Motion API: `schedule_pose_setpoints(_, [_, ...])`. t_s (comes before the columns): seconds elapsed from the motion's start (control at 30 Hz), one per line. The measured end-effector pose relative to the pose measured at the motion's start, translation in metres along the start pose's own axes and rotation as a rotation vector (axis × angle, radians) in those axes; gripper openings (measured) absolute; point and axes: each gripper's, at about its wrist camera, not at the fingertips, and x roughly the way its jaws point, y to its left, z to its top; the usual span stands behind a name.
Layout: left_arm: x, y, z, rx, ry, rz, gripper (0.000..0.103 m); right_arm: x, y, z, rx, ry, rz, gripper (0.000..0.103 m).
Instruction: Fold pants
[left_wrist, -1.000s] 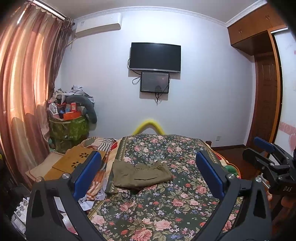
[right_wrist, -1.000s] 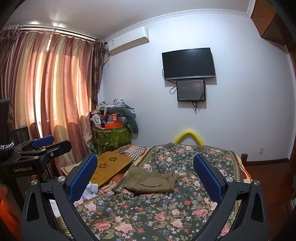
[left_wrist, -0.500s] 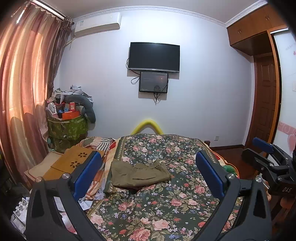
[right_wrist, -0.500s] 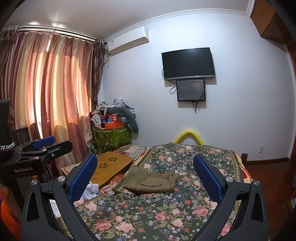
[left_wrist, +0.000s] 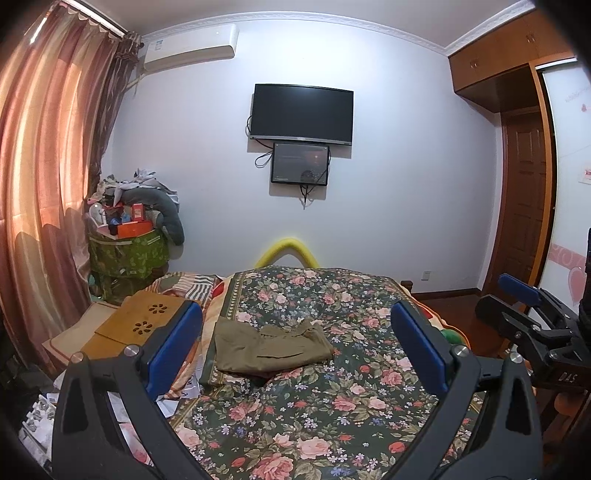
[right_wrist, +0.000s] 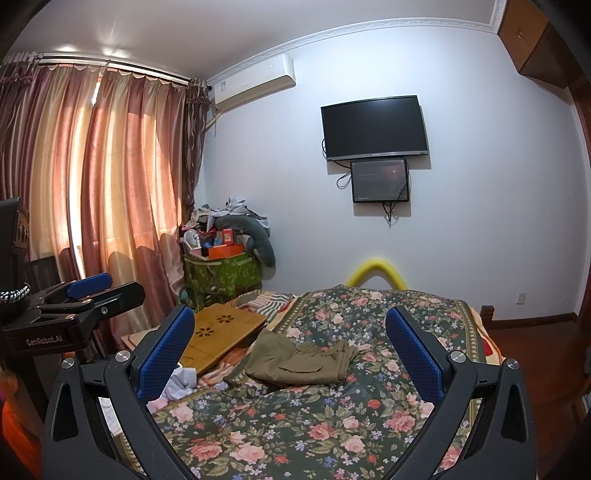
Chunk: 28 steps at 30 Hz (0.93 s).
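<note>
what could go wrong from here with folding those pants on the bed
The olive pants lie bunched near the floral bedspread's left edge, so a tug might slide them off toward the wooden board. The open left gripper and right gripper may also pinch bedspread along with trouser cloth.

Daylight glows orange through the closed curtains (right_wrist: 92, 177), leaving the room evenly lit; a ceiling sheen shows above. Both fisheye views bend the walls, darken at the corners and stay sharp throughout
</note>
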Motion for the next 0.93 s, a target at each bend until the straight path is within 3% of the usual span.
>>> schedule_pose_setpoints(0.93, [0.012, -0.004, -0.003, 0.002, 0.04, -0.031, 0.103, 0.001, -0.008, -0.002, 0.005, 0.012, -0.02, 0.103])
